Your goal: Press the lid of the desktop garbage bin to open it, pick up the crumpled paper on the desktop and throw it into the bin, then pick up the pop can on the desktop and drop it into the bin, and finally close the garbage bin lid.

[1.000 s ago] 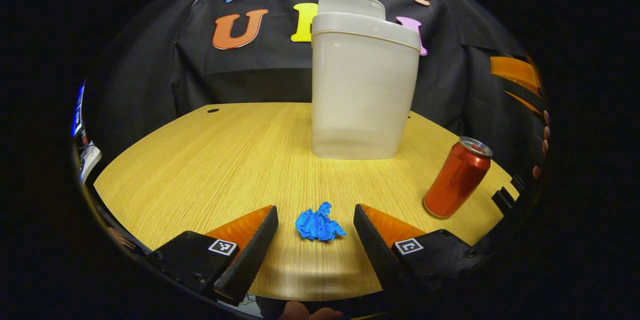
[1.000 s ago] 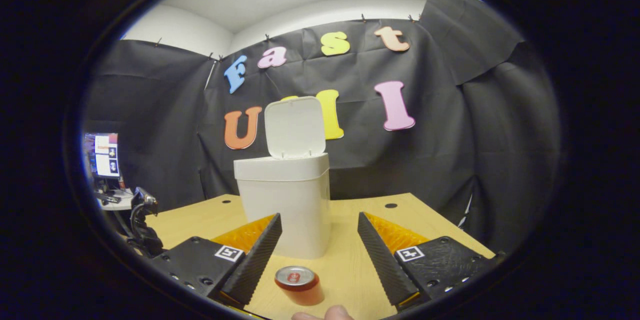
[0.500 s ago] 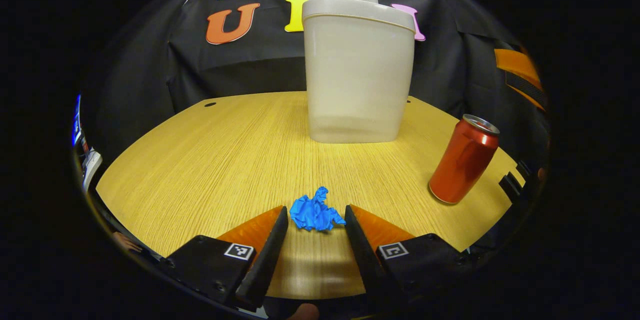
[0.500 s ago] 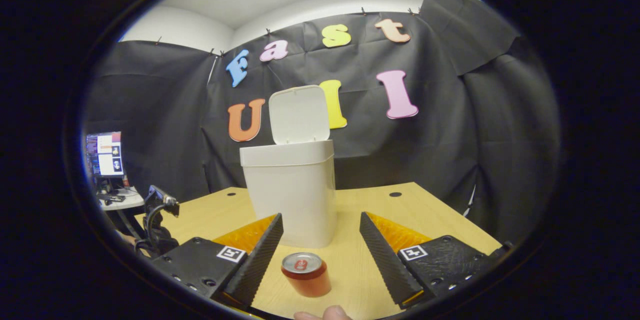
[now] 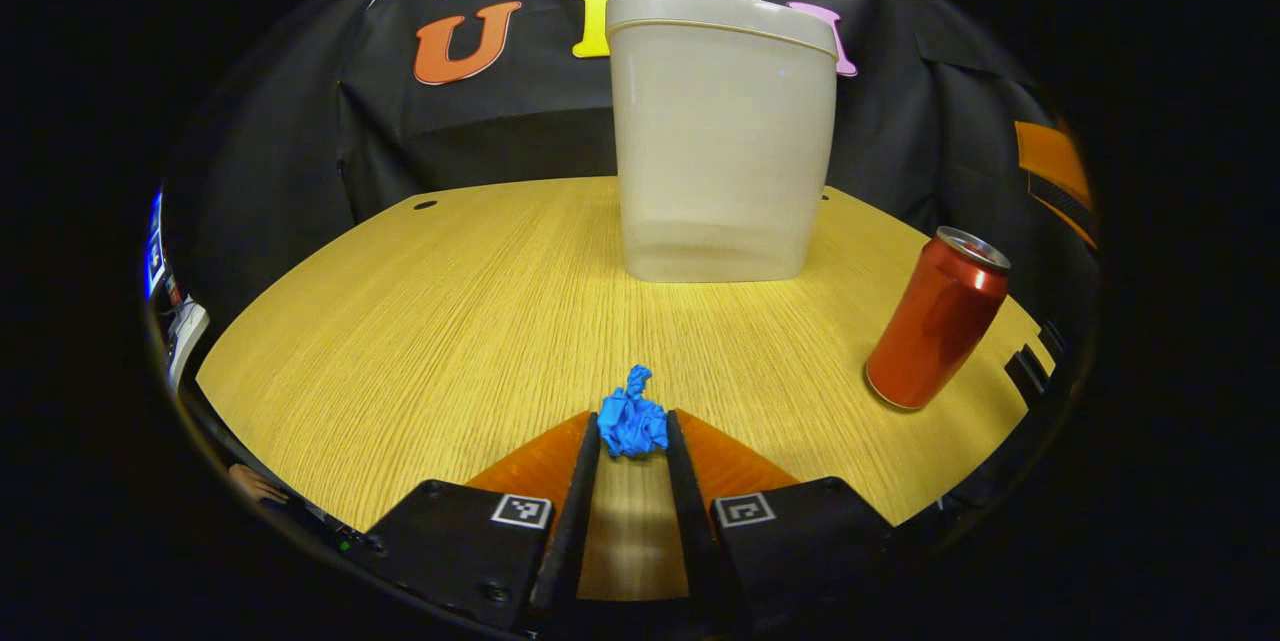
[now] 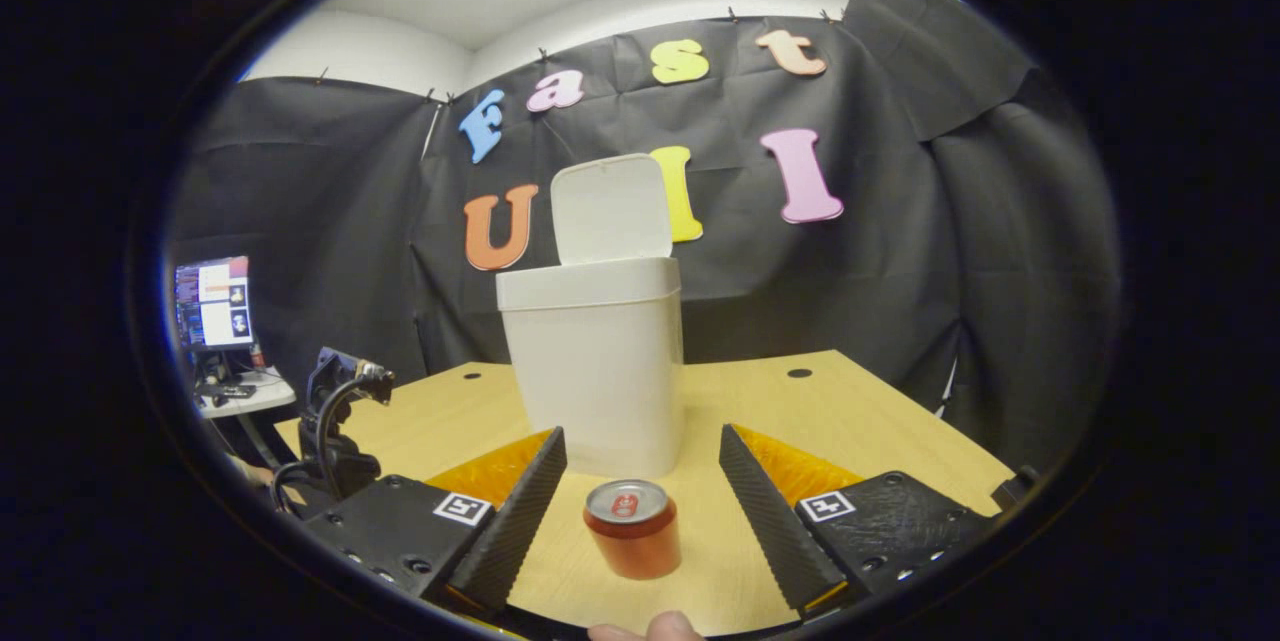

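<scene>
- lid [image 6: 611, 210] up, bin [image 6: 595, 361] open: step 1 done
- left gripper [image 5: 633, 429] pinching paper [image 5: 632, 418] at 6 o'clock in left gripper view, paper low on the table [image 5: 420, 321]; lift and drop left
- right gripper [image 6: 640, 466] spread, can [image 6: 632, 528] upright between fingers, untouched
- can drop, lid close pending

Left hand-held gripper [image 5: 633, 436] pinched nearly closed; right hand-held gripper [image 6: 640, 481] spread wide.
</scene>
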The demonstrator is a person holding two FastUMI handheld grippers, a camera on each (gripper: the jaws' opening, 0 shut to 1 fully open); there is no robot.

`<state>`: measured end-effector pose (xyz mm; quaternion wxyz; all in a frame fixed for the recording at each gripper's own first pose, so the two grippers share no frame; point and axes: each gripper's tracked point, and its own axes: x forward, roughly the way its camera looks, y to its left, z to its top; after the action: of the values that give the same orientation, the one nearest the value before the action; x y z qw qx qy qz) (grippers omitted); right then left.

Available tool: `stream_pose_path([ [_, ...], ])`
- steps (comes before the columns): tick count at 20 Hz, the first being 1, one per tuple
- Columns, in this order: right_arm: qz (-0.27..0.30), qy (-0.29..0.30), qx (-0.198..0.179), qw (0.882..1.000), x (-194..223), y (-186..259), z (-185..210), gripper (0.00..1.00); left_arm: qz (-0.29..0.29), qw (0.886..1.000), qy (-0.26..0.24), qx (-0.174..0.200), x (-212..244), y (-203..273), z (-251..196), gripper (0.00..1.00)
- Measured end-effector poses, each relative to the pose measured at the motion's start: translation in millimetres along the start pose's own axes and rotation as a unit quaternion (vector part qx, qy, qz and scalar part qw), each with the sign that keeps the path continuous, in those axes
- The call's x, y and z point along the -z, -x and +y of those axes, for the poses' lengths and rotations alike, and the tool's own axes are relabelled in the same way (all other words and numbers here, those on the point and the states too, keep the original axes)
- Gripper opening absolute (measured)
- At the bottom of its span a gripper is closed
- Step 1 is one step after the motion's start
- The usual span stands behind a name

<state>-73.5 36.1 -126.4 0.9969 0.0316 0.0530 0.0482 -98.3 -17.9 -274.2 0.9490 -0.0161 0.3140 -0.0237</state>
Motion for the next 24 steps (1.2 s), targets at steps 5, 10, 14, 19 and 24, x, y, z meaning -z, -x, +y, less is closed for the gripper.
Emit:
stream_pose_path([
  [5, 0.005, -0.001, 0.003, 1.0, 7, 2, 3, 0.99, -0.005, 1.0, 0.025, 0.007, -3, 1, -1, 0.3],
  [10, 0.024, -0.013, 0.015, 1.0, 24, -3, 3, 0.93, -0.04, 0.999, 0.025, 0.017, -30, 11, -5, 0.27],
  [14, 0.037, -0.01, 0.032, 0.999, 33, -8, 3, 0.93, -0.073, 0.997, 0.027, 0.008, -56, 21, 0, 0.27],
  [19, 0.056, 0.004, 0.044, 0.997, 49, -16, 4, 0.96, -0.111, 0.993, 0.025, 0.0, -82, 31, 8, 0.27],
  [24, 0.075, 0.023, 0.055, 0.995, 66, -21, 2, 0.96, -0.147, 0.989, 0.032, -0.007, -107, 41, 17, 0.27],
])
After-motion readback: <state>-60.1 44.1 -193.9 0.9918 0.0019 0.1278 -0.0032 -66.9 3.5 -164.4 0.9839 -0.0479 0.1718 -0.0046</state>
